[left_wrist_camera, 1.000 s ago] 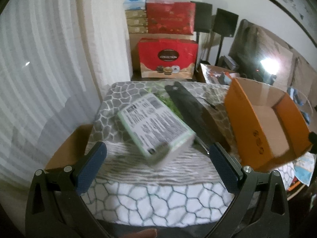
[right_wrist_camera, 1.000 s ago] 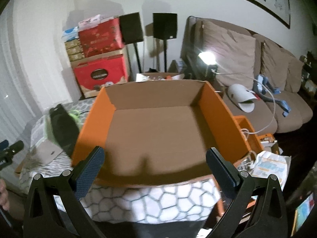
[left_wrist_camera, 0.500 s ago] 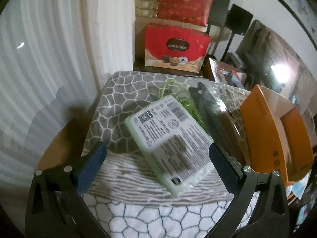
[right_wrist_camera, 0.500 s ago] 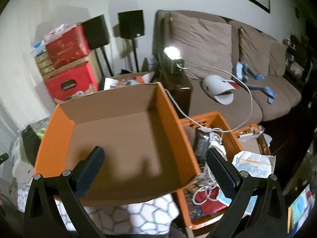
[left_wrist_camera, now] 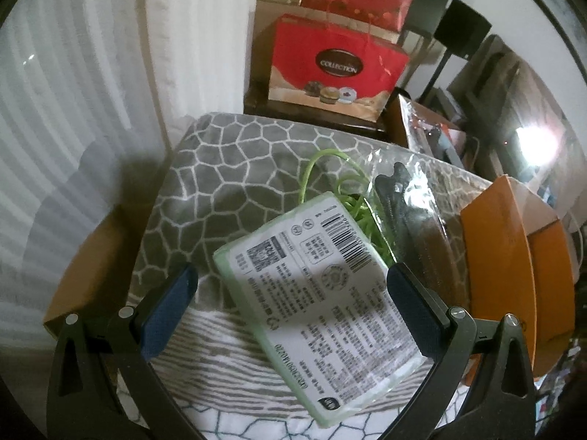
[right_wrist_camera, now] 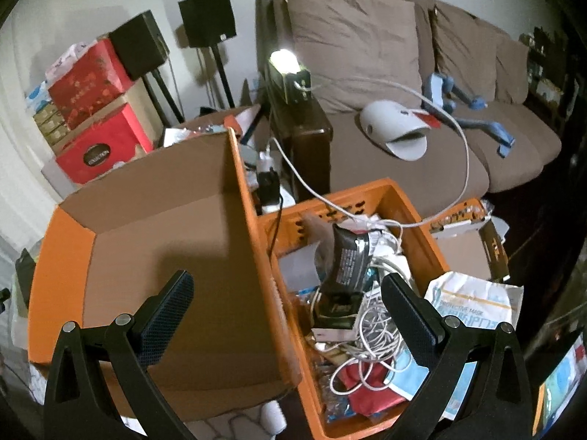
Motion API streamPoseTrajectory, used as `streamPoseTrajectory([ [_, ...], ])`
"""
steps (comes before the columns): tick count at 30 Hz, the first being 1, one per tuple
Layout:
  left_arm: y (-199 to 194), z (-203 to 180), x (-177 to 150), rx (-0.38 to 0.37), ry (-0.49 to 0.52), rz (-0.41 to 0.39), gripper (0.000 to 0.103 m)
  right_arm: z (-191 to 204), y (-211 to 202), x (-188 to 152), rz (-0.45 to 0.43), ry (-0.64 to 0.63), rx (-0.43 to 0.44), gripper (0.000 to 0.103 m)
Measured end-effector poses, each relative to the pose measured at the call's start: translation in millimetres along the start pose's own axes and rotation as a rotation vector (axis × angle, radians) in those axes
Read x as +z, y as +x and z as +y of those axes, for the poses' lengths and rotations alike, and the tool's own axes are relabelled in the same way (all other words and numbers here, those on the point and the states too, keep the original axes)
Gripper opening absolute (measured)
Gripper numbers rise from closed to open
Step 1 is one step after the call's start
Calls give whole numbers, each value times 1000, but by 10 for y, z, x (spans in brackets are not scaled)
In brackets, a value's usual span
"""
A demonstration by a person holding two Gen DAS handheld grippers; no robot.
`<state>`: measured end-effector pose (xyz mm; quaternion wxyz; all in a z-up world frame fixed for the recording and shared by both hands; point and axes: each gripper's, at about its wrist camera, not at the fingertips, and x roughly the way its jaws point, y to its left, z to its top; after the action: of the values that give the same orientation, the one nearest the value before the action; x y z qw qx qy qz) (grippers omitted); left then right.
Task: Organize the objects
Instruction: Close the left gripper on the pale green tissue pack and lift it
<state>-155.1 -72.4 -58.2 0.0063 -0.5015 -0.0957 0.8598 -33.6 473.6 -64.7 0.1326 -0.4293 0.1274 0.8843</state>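
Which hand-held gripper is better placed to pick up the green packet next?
Left. The left hand-held gripper is open, with the green packet lying between its fingers. The right hand-held gripper, also open, faces the orange box and crate.

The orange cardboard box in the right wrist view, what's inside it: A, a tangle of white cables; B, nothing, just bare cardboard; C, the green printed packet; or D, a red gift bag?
B: the orange cardboard box shows only its bare brown floor and walls; the white cables sit in the orange plastic crate beside it.
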Motion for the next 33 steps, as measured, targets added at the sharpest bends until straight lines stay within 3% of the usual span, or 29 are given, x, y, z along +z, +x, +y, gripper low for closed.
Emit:
streamPoseTrajectory([
  [3,46,-25,16,-9,5,17,103,-47,75,-14,23,0,15,98],
  [6,97,-49,30,-9,11,35,103,-67,152,-23,52,-4,48,84],
  [9,130,-71,45,-8,17,52,103,-73,235,-9,84,-10,80,59],
  [11,140,-93,64,-5,24,63,103,-63,268,-20,100,-17,98,30],
  [14,152,-139,105,11,37,75,103,-19,273,-28,100,-35,124,18],
  [17,184,-182,142,31,48,88,103,35,279,-35,104,-53,121,12],
  [28,362,-330,192,150,104,108,102,74,277,-44,107,-60,122,12],
  [33,286,-319,146,145,111,61,85,53,263,-42,105,-58,128,12],
])
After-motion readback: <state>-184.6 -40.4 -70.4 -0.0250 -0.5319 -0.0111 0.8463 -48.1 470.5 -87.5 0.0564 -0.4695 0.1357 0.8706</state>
